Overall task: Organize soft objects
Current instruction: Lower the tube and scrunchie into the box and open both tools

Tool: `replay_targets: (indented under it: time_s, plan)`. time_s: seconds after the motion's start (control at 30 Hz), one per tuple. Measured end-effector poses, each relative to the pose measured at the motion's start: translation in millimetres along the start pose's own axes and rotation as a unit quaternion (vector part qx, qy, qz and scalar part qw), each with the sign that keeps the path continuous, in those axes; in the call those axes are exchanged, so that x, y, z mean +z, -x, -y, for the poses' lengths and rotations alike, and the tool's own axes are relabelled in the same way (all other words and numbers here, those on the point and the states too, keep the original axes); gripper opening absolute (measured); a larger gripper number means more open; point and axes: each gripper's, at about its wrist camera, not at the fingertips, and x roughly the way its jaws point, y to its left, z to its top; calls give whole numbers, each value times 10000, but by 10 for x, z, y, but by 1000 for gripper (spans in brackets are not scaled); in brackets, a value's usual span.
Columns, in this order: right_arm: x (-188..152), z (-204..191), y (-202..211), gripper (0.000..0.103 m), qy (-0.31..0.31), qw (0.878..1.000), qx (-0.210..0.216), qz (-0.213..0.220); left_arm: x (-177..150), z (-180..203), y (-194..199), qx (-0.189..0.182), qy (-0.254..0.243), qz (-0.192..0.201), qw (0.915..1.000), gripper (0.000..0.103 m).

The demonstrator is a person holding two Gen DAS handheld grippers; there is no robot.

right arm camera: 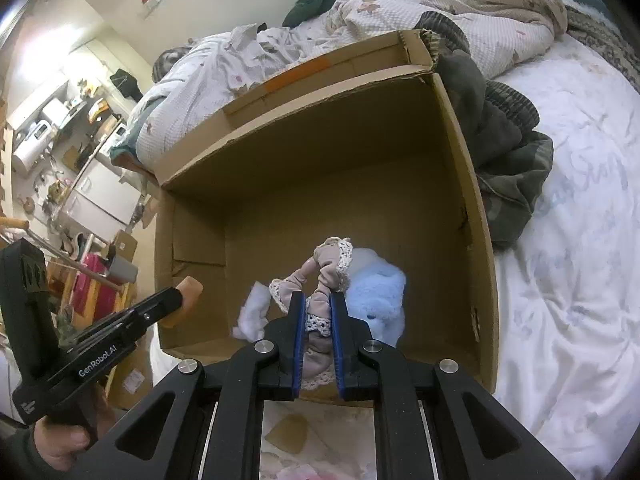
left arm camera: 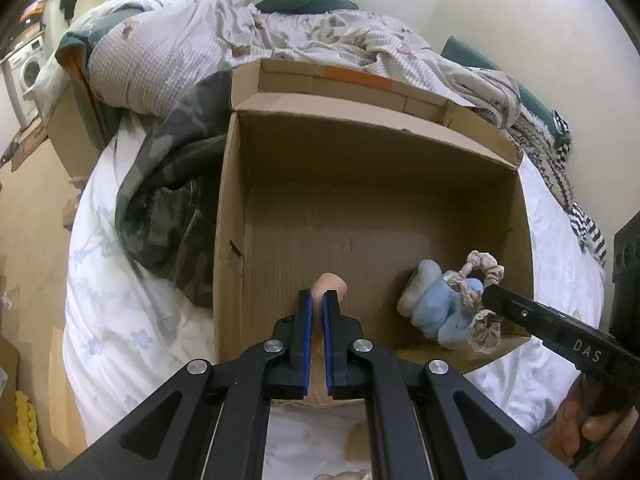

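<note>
An open cardboard box (left arm camera: 228, 200) (right arm camera: 460, 152) stands on the bed. My left gripper (left arm camera: 318, 300) (right arm camera: 178, 298) is shut on a peach soft piece (left arm camera: 330, 282) (right arm camera: 190, 292), holding it just inside the box's near wall. My right gripper (right arm camera: 318, 304) (left arm camera: 490, 296) is shut on a beige lace-trimmed scrunchie (right arm camera: 330, 268) (left arm camera: 486, 266), which hangs inside the box. Under the scrunchie a light blue plush toy (left arm camera: 440, 316) (right arm camera: 380, 292) lies on the box floor near the front corner, with a white fluffy part (right arm camera: 256, 312) (left arm camera: 418, 286) beside it.
The box rests on a white flowered duvet (left arm camera: 120, 320) (right arm camera: 560, 280). A camouflage garment (left arm camera: 168, 200) (right arm camera: 508, 168) lies against one box wall. A crumpled quilt (left arm camera: 180, 40) is piled behind. A cluttered floor (right arm camera: 80, 200) lies beyond the bed. A hand (left arm camera: 592, 428) grips the right handle.
</note>
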Motion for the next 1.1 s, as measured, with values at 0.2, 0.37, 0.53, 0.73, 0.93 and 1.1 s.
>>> replay_targets:
  time_s: [0.2,0.37,0.53,0.73,0.93,1.1]
  plan:
    - [9,-54,-34,14,104,9999,-62,-31,-15,42,-8,15,-85,11,10000,5]
    - [12,-78,-52,14,135,9999,-51,-55,-34,66,-47,31,-159,-76,9998,5]
    - [25,-30,-40,14,29,10000,30,-18,-44,87,-62,45,-155,-141,9998,13]
    - [41,33,3,77,-177,9998,55,68,-46,104,-74,346,-136,-230,9990,64]
    - [50,74,48,80,-289,9994,-25,195,-33,77,-45,332,-83,-141,9993,65]
    - [58,43,32,80,-241,9996,-21,169,-35,94,-46,344,-132,-148,9992,65]
